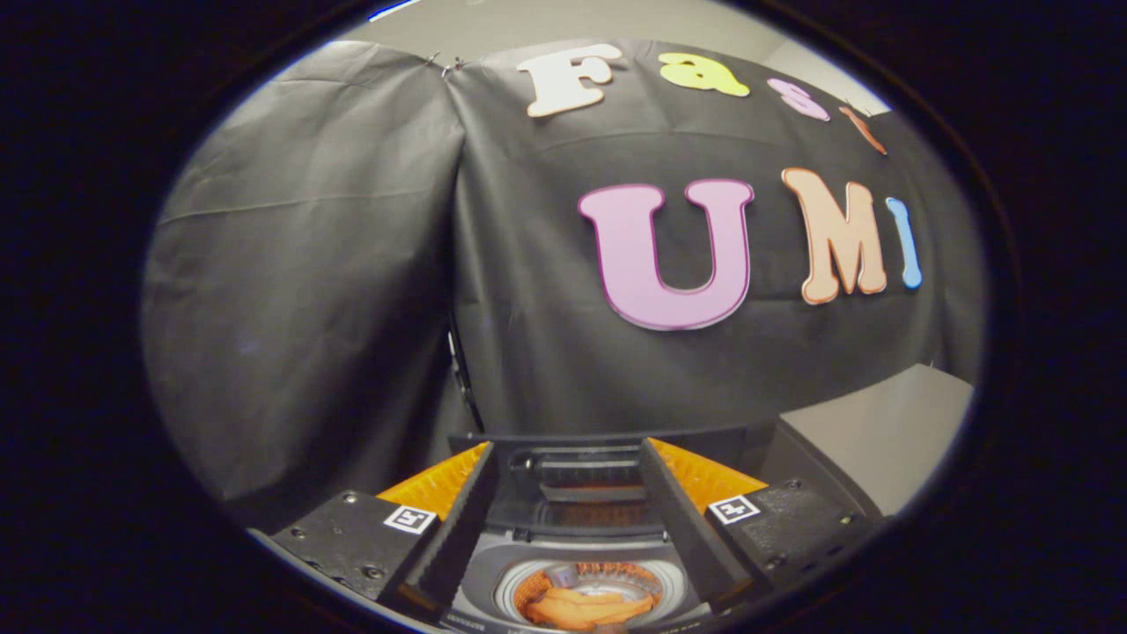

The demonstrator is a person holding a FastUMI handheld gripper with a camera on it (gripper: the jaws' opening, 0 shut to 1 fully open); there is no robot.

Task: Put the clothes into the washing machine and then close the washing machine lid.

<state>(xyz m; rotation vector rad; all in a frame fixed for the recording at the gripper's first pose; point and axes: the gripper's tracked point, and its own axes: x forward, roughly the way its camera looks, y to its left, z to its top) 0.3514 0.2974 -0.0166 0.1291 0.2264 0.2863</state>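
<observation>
A small top-loading washing machine [493, 577] sits below my gripper [568, 451], seen between the two fingers. Its round drum [588, 572] holds an orange piece of clothing [585, 608] lying crumpled inside. The dark lid [588, 480] stands raised at the back of the machine, just ahead of the fingertips. My gripper hovers above the machine with its fingers spread wide and nothing between them.
The black cloth wall [352, 291] hangs close behind the machine. A grey box-like surface [880, 431] stands to the right, beyond the right finger.
</observation>
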